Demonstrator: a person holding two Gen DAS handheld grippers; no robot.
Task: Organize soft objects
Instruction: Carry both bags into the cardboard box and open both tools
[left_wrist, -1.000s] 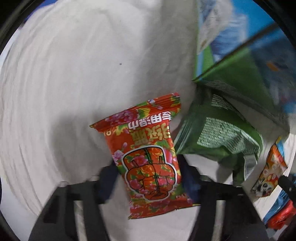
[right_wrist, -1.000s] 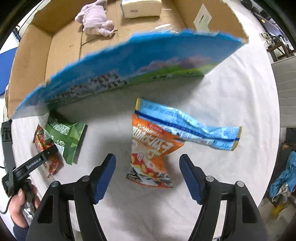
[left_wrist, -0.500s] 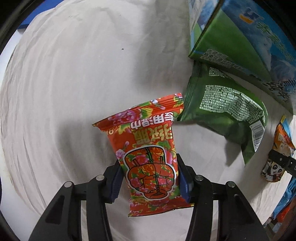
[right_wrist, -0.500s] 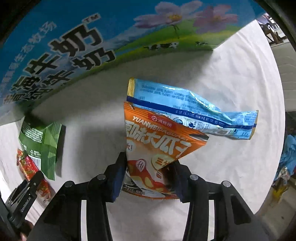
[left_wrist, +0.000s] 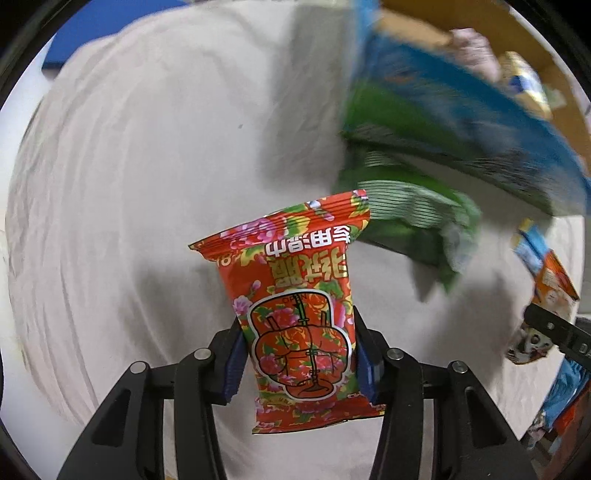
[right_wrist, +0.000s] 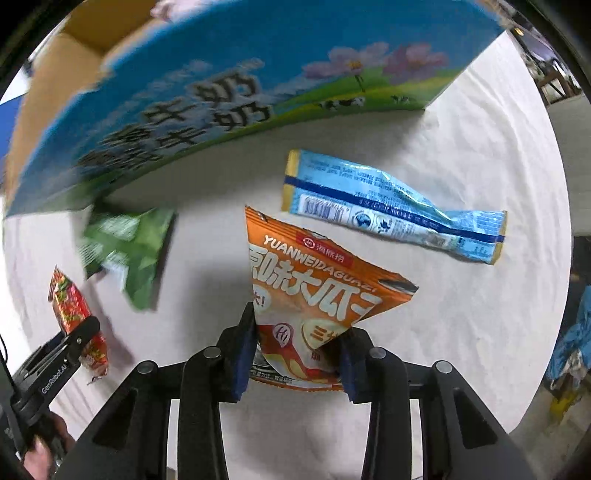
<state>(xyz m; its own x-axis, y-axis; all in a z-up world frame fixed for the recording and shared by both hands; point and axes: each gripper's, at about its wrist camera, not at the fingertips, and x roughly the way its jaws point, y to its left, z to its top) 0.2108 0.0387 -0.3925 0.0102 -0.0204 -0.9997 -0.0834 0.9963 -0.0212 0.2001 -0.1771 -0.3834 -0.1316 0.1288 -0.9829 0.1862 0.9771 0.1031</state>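
**Both claws loaded, box lies ahead**

Your left claw (left_wrist: 299, 363) has just been closing and now grips the red floral packet (left_wrist: 295, 306) by its lower half, long axis running away from you. Your right claw (right_wrist: 297, 356) has likewise just been closing and pinches the orange snack bag (right_wrist: 314, 295). Beyond both, past the green pouch (right_wrist: 129, 251) and blue wrapper (right_wrist: 391, 210) on the white surface (left_wrist: 147, 147), stands the open cardboard box (right_wrist: 74, 74), nearer your left hand.
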